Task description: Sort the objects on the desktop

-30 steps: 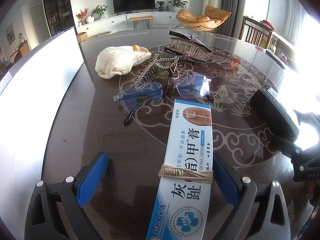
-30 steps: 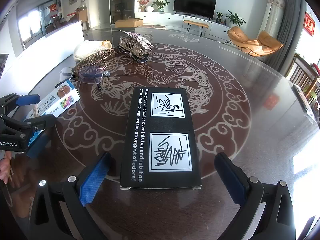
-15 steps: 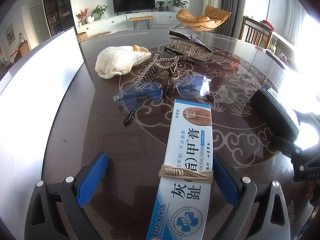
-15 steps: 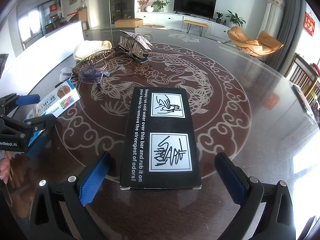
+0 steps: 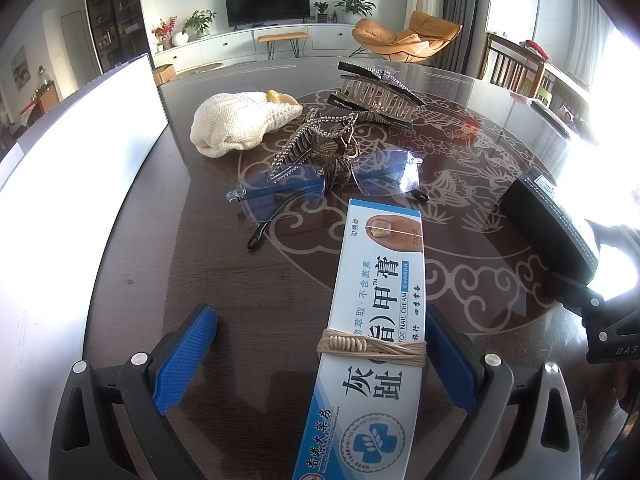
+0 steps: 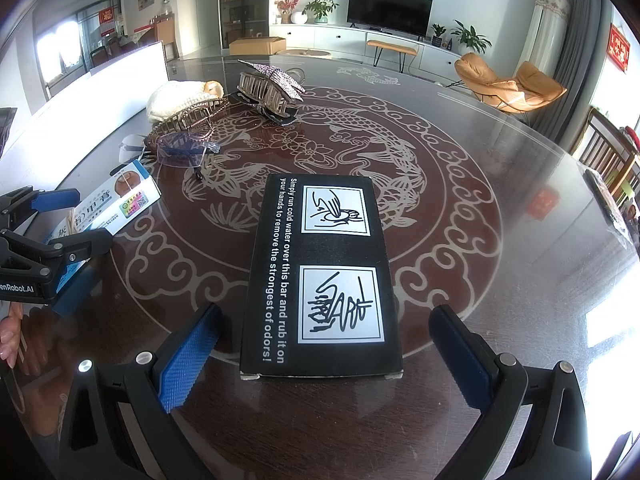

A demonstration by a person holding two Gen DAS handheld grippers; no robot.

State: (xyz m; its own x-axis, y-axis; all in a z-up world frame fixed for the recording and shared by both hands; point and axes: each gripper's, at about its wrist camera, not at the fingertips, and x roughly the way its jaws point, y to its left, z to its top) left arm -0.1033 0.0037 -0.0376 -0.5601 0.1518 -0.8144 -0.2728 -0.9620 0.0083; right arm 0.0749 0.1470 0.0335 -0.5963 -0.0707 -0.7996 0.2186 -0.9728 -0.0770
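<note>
A white and blue nail cream box [image 5: 372, 320] with a cord bracelet [image 5: 372, 346] around it lies between my left gripper's [image 5: 320, 360] open fingers, close to the right finger. It also shows in the right wrist view [image 6: 116, 204]. A black box [image 6: 324, 276] with white drawings lies between my right gripper's [image 6: 324, 356] open fingers, touching neither. Beyond lie blue-tinted glasses [image 5: 324, 188], a rhinestone hair claw [image 5: 316, 140], a larger hair claw [image 5: 376, 96] and a cream knitted pouch [image 5: 236, 122].
The dark glass table [image 6: 500, 184] has a fish pattern. A white board [image 5: 72, 184] runs along the table's left edge. The black box [image 5: 548, 228] and the right gripper's body show at the right of the left wrist view. Chairs stand beyond the far right edge.
</note>
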